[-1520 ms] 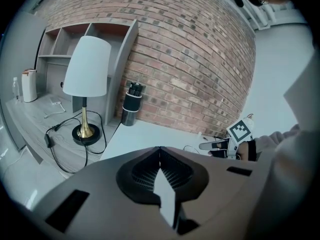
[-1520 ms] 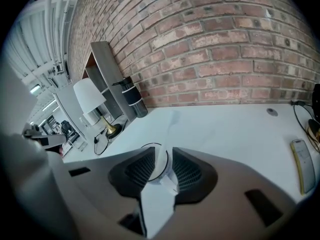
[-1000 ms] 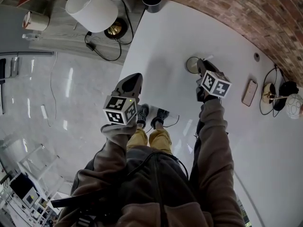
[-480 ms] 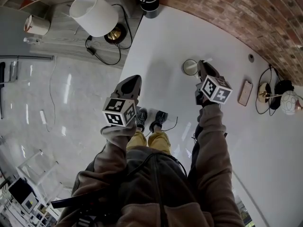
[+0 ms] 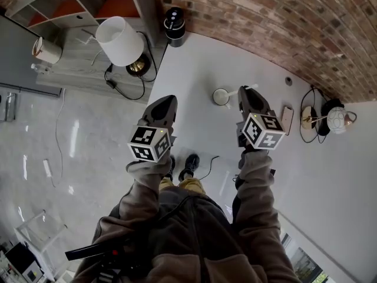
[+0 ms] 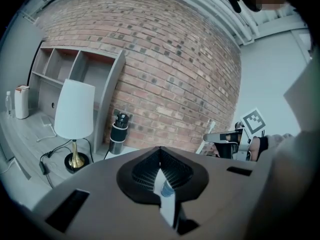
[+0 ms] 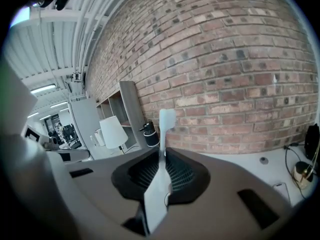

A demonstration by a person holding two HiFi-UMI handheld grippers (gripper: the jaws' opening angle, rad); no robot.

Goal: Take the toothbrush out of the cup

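Note:
In the head view a white cup stands on the white table. Just right of it, a small gap away, my right gripper is shut on a white toothbrush, whose head pokes out beyond the jaws. In the right gripper view the toothbrush runs up between the closed jaws, bristle end topmost. My left gripper hovers over the table's left edge with jaws together. In the left gripper view only a thin pale sliver shows between those jaws, and the right gripper is seen from the side.
A lamp with a white shade and a black cylinder stand at the far left, by a shelf unit. A phone, cables and a round white object lie right. A brick wall bounds the table.
My right gripper, holding the toothbrush, now sits slightly further from the cup. The head view has tilted up, showing more wall and shelf. The left gripper has barely moved.

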